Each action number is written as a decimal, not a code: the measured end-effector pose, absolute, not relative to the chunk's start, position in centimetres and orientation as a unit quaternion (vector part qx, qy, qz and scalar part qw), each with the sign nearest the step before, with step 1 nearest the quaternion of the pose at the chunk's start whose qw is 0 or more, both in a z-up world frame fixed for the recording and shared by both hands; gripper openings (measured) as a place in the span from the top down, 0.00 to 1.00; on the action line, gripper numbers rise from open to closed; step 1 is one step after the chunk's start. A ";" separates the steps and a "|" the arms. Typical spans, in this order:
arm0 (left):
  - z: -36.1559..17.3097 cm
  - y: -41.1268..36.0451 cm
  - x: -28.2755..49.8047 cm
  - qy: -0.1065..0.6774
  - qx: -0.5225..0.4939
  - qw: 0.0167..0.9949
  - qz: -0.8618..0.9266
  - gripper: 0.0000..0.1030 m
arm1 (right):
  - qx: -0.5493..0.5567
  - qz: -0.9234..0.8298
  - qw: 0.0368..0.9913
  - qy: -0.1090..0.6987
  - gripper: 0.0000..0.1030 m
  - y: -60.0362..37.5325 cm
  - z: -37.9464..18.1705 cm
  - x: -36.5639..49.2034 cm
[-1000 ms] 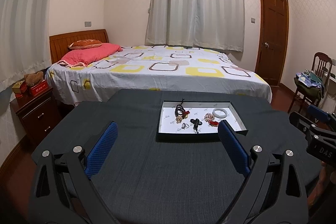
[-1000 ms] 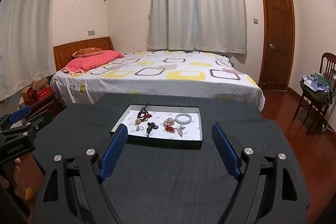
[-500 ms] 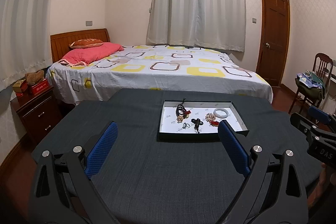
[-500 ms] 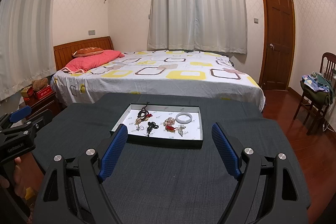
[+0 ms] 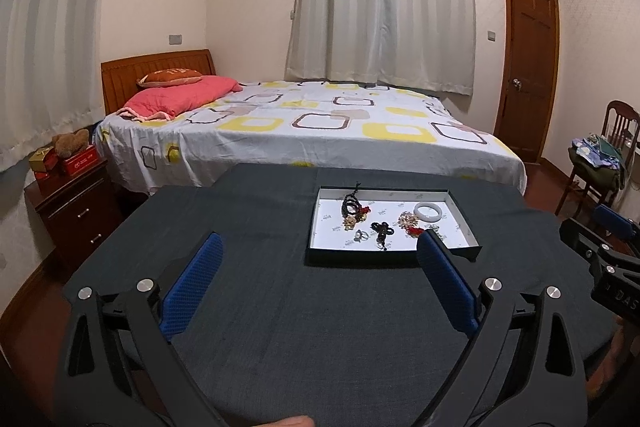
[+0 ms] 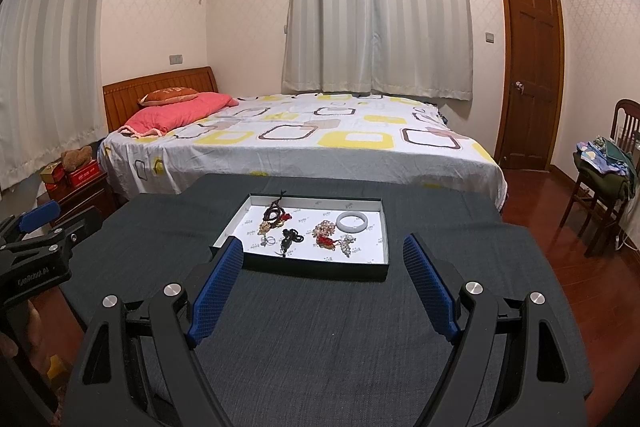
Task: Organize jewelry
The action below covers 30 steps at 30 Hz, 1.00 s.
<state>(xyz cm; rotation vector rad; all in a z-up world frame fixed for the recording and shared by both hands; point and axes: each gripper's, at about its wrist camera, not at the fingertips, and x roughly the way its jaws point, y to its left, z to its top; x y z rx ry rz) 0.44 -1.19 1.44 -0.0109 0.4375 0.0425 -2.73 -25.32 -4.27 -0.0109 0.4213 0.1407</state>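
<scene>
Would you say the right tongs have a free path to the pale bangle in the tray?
Probably yes: the right tongs are open, the bangle lies apart from other pieces, and only the tray rim intervenes.

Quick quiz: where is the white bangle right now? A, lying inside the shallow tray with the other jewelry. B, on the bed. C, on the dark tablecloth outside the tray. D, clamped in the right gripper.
A: the white bangle lies flat on the white floor of the tray, near its far right corner, and both grippers are open and empty.
</scene>
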 end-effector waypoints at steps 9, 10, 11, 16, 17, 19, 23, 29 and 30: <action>1.6 -1.4 0.5 0.210 -0.005 0.977 0.026 0.04 | -0.006 0.072 0.975 0.212 0.23 -25.3 -4.8 -3.0; 1.5 -1.4 0.6 0.212 -0.007 0.977 0.022 0.04 | -0.006 0.072 0.974 0.212 0.23 -25.3 -4.9 -3.1; 1.3 -1.3 0.7 0.217 -0.013 0.976 0.014 0.04 | -0.006 0.073 0.974 0.213 0.23 -25.3 -4.9 -3.1; 1.0 -1.1 1.1 0.223 -0.018 0.975 0.006 0.04 | -0.005 0.073 0.974 0.214 0.23 -25.3 -4.9 -3.0; 0.9 -1.0 1.2 0.223 -0.016 0.975 0.011 0.04 | -0.005 0.073 0.974 0.214 0.23 -25.3 -4.9 -3.0; 0.8 -0.9 1.4 0.224 -0.016 0.974 0.017 0.04 | -0.005 0.072 0.974 0.214 0.23 -25.4 -5.0 -3.0; 0.1 -0.1 2.6 0.234 -0.023 0.972 0.028 0.04 | -0.002 0.069 0.972 0.223 0.23 -25.6 -5.8 -2.4; -3.0 2.2 6.9 0.280 -0.038 0.958 0.050 0.04 | 0.008 0.050 0.969 0.244 0.23 -27.2 -8.2 0.2; -3.8 2.7 8.0 0.290 -0.040 0.954 0.058 0.04 | 0.009 0.042 0.968 0.247 0.23 -27.6 -8.8 1.1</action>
